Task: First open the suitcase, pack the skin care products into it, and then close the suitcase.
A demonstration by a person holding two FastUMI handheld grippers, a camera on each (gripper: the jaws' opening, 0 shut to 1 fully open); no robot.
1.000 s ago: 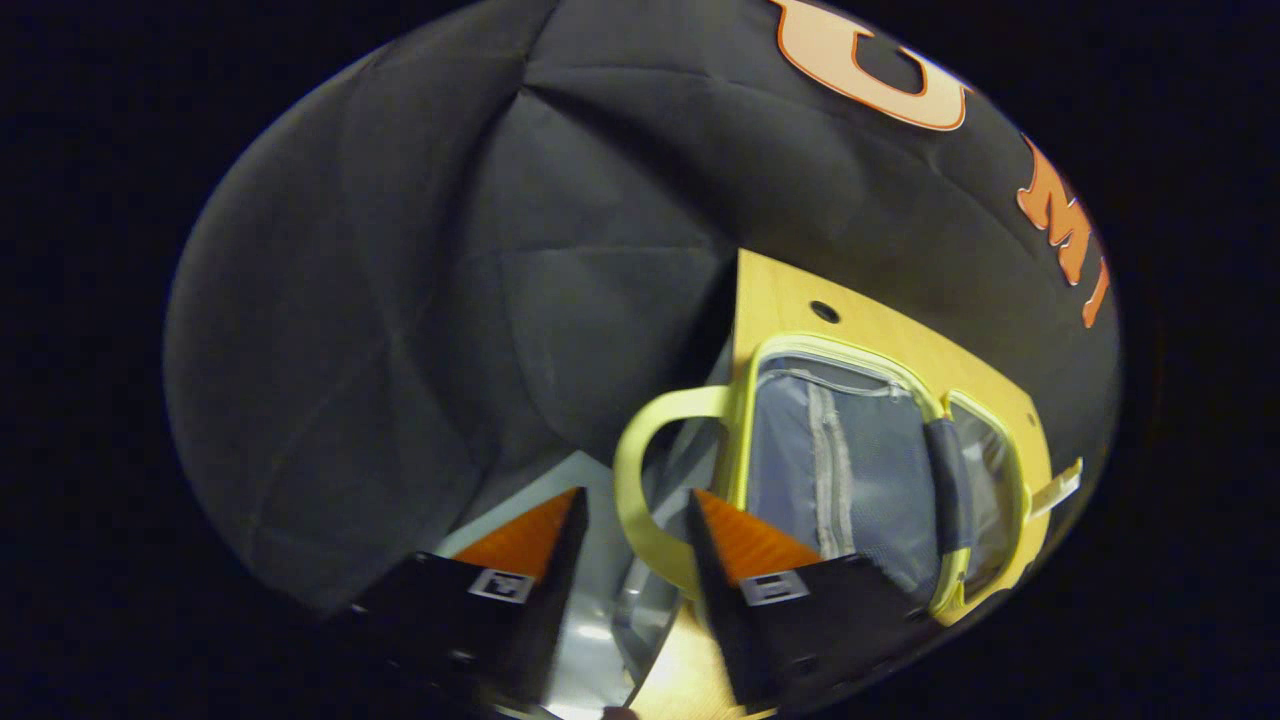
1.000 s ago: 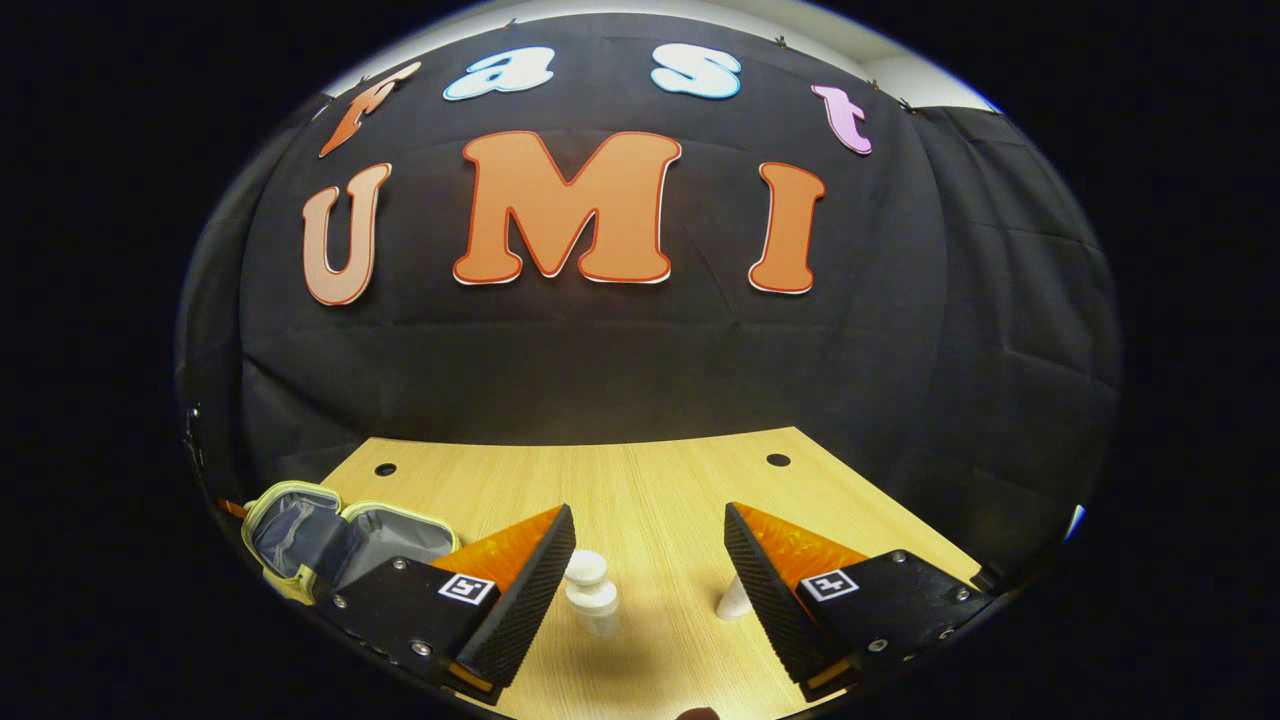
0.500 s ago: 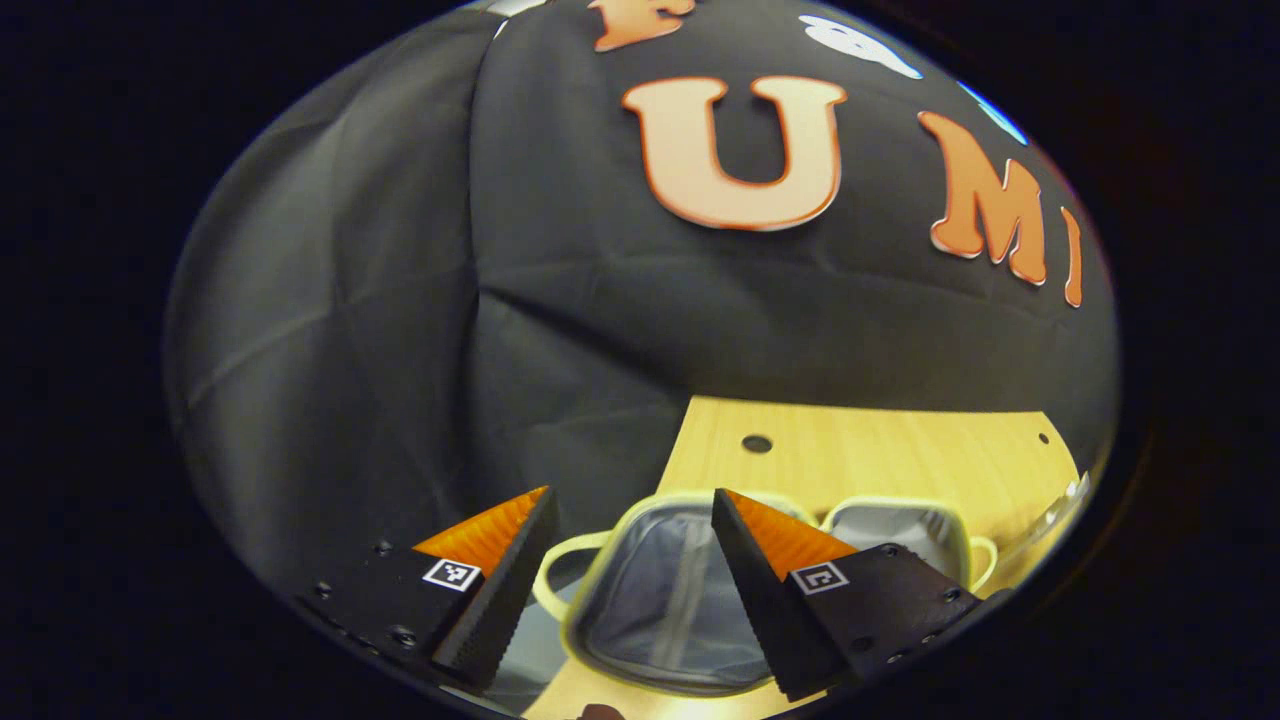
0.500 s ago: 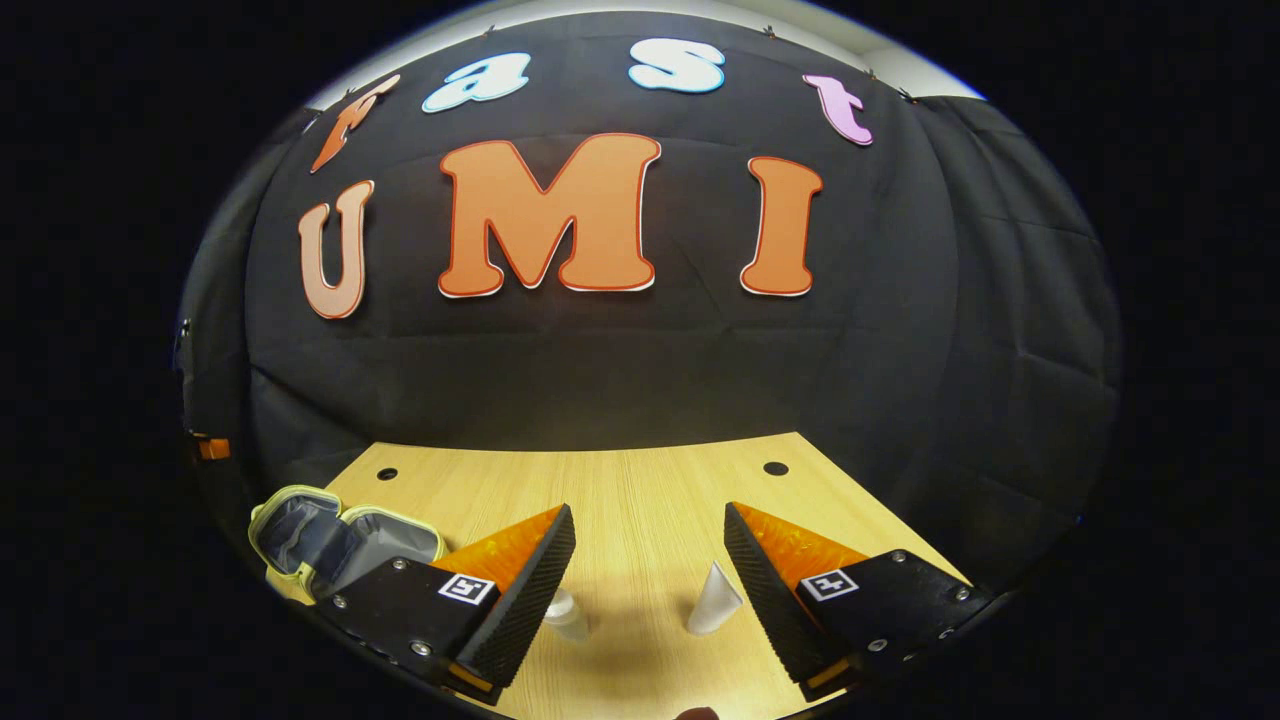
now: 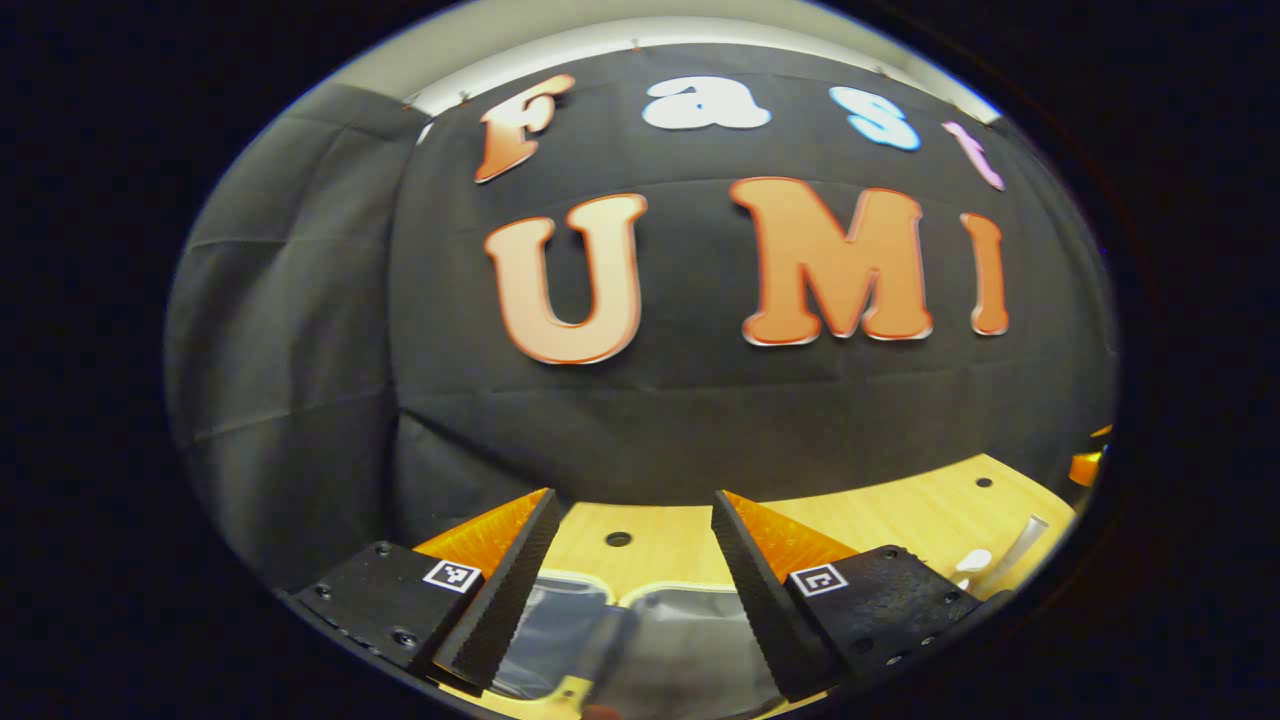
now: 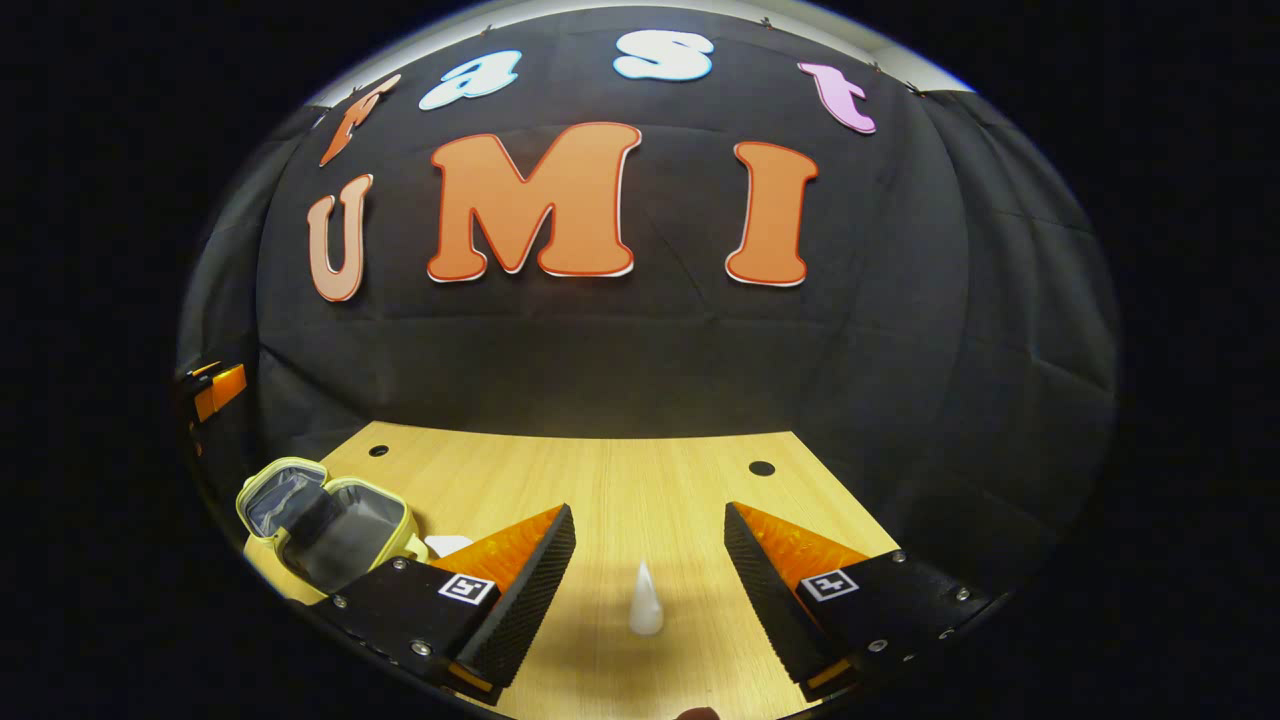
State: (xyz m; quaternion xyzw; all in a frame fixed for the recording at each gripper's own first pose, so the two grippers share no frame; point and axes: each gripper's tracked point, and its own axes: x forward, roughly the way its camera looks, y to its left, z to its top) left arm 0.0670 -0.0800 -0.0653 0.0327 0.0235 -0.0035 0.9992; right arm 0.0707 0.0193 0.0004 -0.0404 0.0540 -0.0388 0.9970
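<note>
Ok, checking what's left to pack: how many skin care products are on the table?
2. A white tube stands framed between the right gripper's fingers; a second white item sits beside the open suitcase, partly hidden by one finger. Others may be hidden.

Each gripper, the left gripper [image 5: 630, 570] and the right gripper [image 6: 648, 590], has two wedge-shaped fingers with ribbed inner faces, set on black blocks bearing small screws and a square black-and-white marker
</note>
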